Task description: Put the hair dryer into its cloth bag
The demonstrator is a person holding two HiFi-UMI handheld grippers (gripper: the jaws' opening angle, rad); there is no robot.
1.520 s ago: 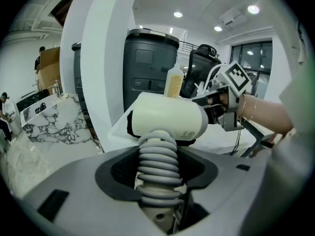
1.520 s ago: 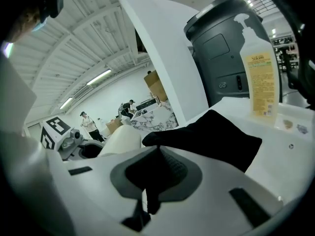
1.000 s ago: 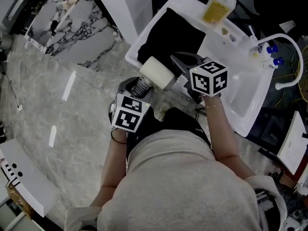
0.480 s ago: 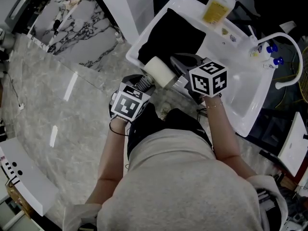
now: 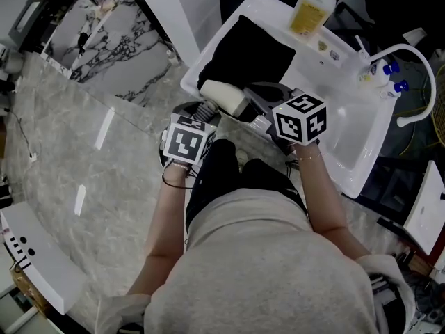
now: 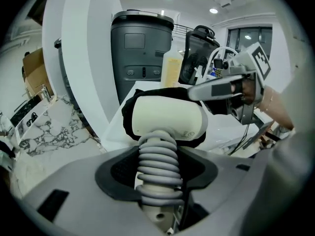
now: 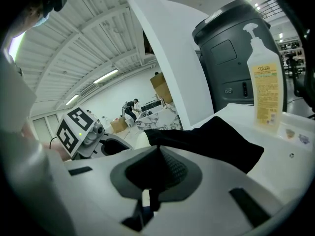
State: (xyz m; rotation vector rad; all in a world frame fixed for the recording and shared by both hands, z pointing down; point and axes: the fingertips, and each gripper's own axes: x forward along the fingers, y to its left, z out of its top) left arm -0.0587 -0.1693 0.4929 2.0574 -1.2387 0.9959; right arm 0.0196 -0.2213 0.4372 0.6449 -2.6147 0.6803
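- While the left gripper (image 6: pixel 157 178) clamps the hair dryer (image 6: pixel 167 119) by its handle, jaws spread wide around the coiled cord (image 6: pixel 156 151), what's new versus a second ago?
- The left wrist rolls, its marker cube (image 5: pixel 188 139) turns, and the dryer tips over. A second back its round end faces up at the head camera. Now the cream barrel lies flatter and sits closer to the black cloth bag (image 5: pixel 247 47).
- Right side?
- Right gripper (image 7: pixel 153 154), jaws nearly pressed together, pinches the bag's near edge and holds it up off the white sink (image 5: pixel 348 141). No change there; both hands barely shift.
- So progress?
- My read: lining up for insertion, not in yet. In the left gripper view black cloth shows around and behind the barrel, so it's at the mouth. Whether any of it is inside, can't tell.
- Axis?
- The handle runs from the left jaws up toward the bag. The barrel crosses it, long axis upper-left to lower-right in the head view, roughly side-on to the bag's edge. Which end is the nozzle, can't tell.
- Anything else?
- Soap bottle (image 5: pixel 313 9) at the sink's far edge, well apart.
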